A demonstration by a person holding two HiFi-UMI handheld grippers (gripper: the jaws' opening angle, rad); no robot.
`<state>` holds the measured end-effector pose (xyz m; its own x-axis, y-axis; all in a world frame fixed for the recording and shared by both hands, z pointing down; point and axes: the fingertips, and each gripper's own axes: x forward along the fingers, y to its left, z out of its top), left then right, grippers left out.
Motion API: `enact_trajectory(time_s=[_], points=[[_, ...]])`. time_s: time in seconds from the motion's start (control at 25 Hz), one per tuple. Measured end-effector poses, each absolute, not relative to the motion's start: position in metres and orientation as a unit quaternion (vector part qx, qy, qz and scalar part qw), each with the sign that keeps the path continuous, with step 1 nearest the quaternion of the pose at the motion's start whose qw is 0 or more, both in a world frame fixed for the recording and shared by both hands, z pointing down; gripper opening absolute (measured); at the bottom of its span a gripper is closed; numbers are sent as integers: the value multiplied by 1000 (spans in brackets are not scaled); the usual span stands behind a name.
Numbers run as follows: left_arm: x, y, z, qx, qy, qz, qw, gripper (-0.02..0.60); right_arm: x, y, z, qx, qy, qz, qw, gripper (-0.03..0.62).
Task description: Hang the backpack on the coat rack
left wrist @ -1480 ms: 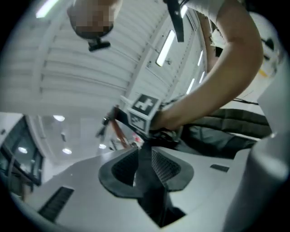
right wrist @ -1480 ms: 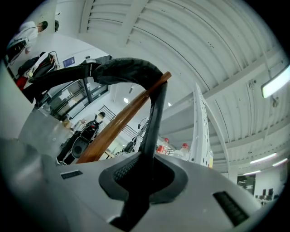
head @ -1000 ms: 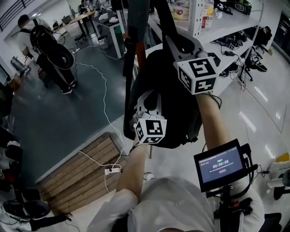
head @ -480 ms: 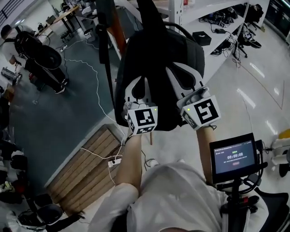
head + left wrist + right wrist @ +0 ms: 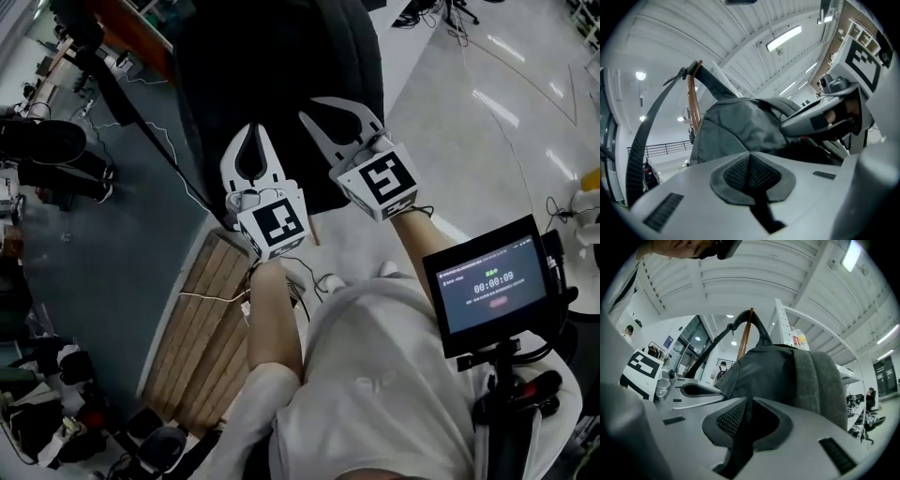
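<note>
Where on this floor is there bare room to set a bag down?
The pale floor between the hanging backpack and the screen is mostly bare. So is the dark floor between the loose strap and the wooden pallet. The pallet carries a cable; the left edge is crowded with gear.

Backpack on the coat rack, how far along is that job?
Looks done: the backpack hangs by its top loop over the top of the coat rack. In hand: nothing. The left gripper and right gripper are both shut and empty, pointing up at the bag from below. Left: probably only backing the grippers away.
</note>
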<state>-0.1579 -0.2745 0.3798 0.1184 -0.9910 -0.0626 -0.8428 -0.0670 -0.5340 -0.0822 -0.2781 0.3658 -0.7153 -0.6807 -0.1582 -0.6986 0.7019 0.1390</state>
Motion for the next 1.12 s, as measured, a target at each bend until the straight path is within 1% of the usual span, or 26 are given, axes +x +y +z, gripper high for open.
enact_trajectory(time_s=[0.2,0.36,0.56,0.76,0.96,1.12], points=[[-150,-268,387,-711,641,-165,235,6,-89,-270,369,-368,924,99,38,43],[-149,-268,388,-720,634,-172,225,6,-86,-268,361,-377,921,84,56,43],[-150,-266,391,-724,633,-170,212,6,-89,-264,361,-369,924,88,53,43],[-150,-265,394,-731,630,-169,199,6,-88,-259,347,-358,927,83,77,43],[-148,-265,399,-736,630,-165,186,6,-82,-268,361,-373,924,37,74,41],[-150,-266,401,-737,630,-165,181,6,-84,-270,363,-374,924,35,69,41]])
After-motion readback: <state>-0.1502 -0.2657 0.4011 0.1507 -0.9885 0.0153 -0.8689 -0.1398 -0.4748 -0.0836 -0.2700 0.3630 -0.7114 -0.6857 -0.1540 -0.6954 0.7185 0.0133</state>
